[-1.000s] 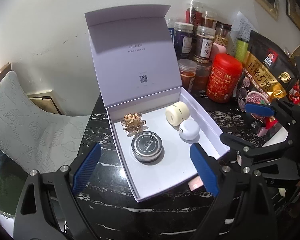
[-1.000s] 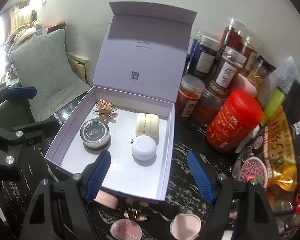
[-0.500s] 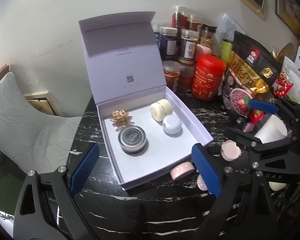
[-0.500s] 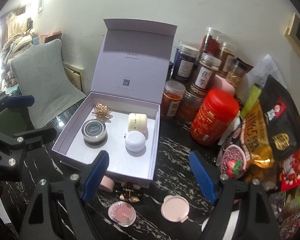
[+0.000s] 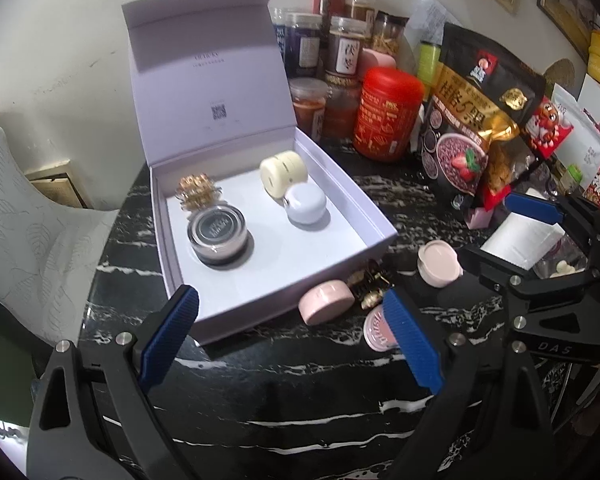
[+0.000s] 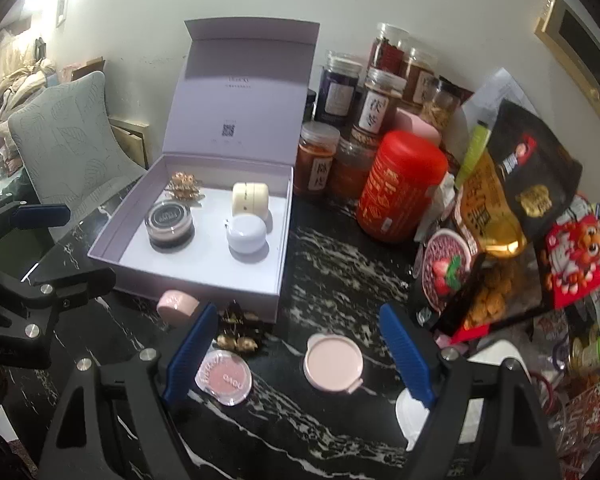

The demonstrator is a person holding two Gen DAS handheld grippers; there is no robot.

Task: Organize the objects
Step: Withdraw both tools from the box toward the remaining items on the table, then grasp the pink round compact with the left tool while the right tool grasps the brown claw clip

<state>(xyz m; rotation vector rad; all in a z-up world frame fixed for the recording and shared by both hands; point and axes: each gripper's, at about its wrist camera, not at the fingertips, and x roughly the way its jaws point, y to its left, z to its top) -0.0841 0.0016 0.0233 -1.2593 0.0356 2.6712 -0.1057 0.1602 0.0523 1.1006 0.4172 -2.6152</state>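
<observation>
**Left wrist and right wrist views: both grippers empty above the black marble top**

Left wrist view: left gripper (image 5: 292, 332) hangs over the black marble table (image 5: 300, 412), jaws spread wide, nothing between the blue pads. Ahead of it stands the lavender gift box (image 5: 180, 248), lid up against the wall. Its near front corner lies just behind the left pad. Inside the box, ahead of the gripper: a dark jar (image 5: 219, 235) at near left, a gold flower ornament (image 5: 198, 192) just behind it and touching or almost touching, a cream jar (image 5: 284, 169) on its side at far right, a pale lilac round case (image 5: 306, 208) in front of the cream jar.

Outside the box, just ahead of the right pad: a pink round compact (image 5: 326, 303) tilted against the box front, a blush compact (image 5: 380, 330) partly hidden by that pad, a gold clip (image 5: 370, 282) between the compact and the box corner. A pink-lidded pot (image 5: 439, 263) sits further right, near the other gripper's frame.

Right wrist view: right gripper (image 6: 300, 354) also holds nothing; its jaws have just been opening and stand well apart. The blush compact (image 6: 223, 378) lies beside its left pad, the pink-lidded pot (image 6: 333, 362) lies on the table between the pads, untouched. The gold clip (image 6: 238, 330) is ahead of the left pad, at the box front. The pink round compact (image 6: 177, 306) is further left.

Right of the box: a red canister (image 6: 400, 186), spice jars (image 6: 374, 102) behind it, snack bags (image 6: 512, 200) to the far right.
</observation>
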